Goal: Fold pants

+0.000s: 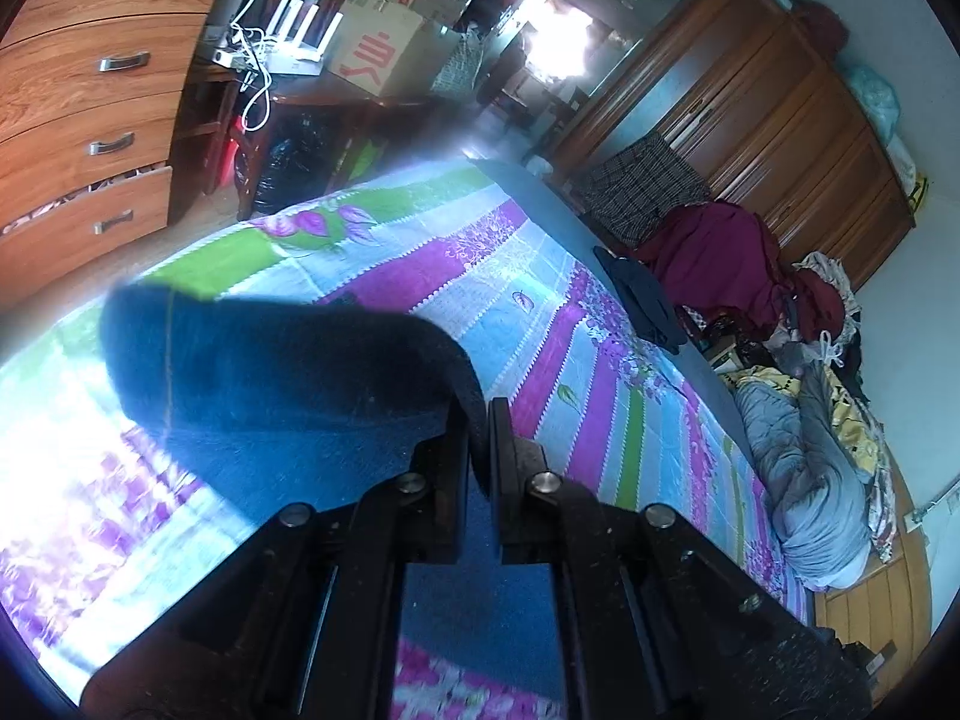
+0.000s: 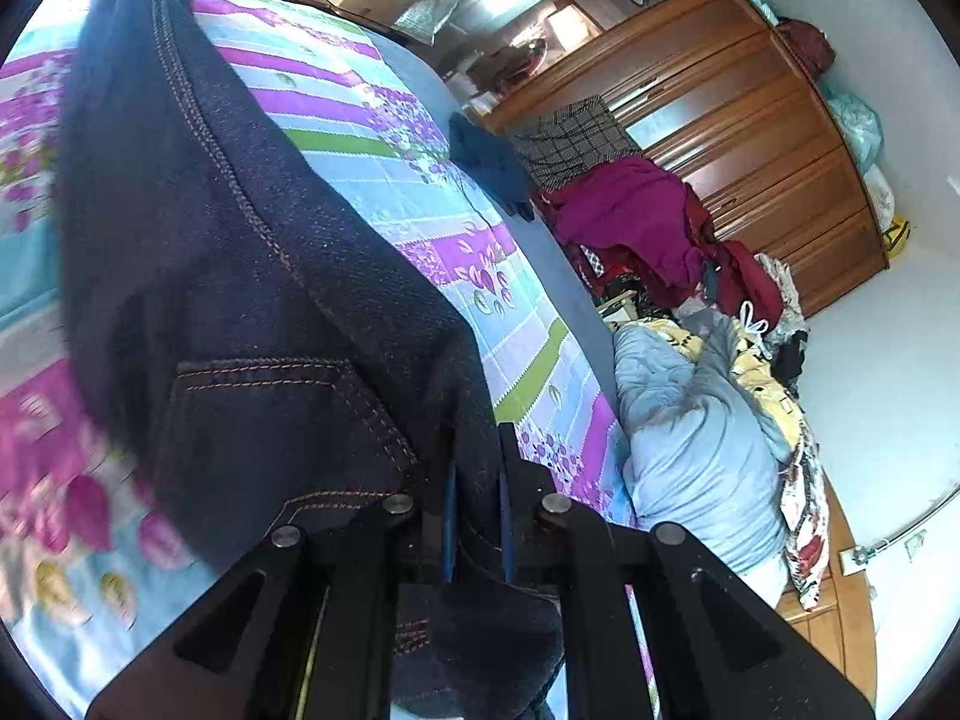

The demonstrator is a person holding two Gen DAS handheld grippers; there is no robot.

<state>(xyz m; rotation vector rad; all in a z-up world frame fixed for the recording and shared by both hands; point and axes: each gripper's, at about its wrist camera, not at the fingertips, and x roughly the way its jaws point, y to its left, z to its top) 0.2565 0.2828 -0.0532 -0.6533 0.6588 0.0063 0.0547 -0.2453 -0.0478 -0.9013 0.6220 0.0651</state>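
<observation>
Dark blue denim pants [image 2: 252, 300] with orange stitching and a back pocket hang over the flowered bedspread [image 2: 372, 138]. My right gripper [image 2: 477, 429] is shut on a thick fold of the denim near the pocket. In the left wrist view the pants [image 1: 270, 378] drape off to the left as a dark blue sheet, and my left gripper [image 1: 480, 408] is shut on their edge. Both grippers hold the cloth lifted above the striped purple, green and blue bedspread [image 1: 540, 300].
A folded dark blue garment [image 1: 645, 300] lies at the bed's far edge. Beyond it are a maroon cloth pile [image 1: 714, 252], a grey quilt bundle [image 1: 804, 468] and a wooden wardrobe [image 1: 780, 120]. A chest of drawers [image 1: 90, 120] and cardboard boxes [image 1: 384, 42] stand at the left.
</observation>
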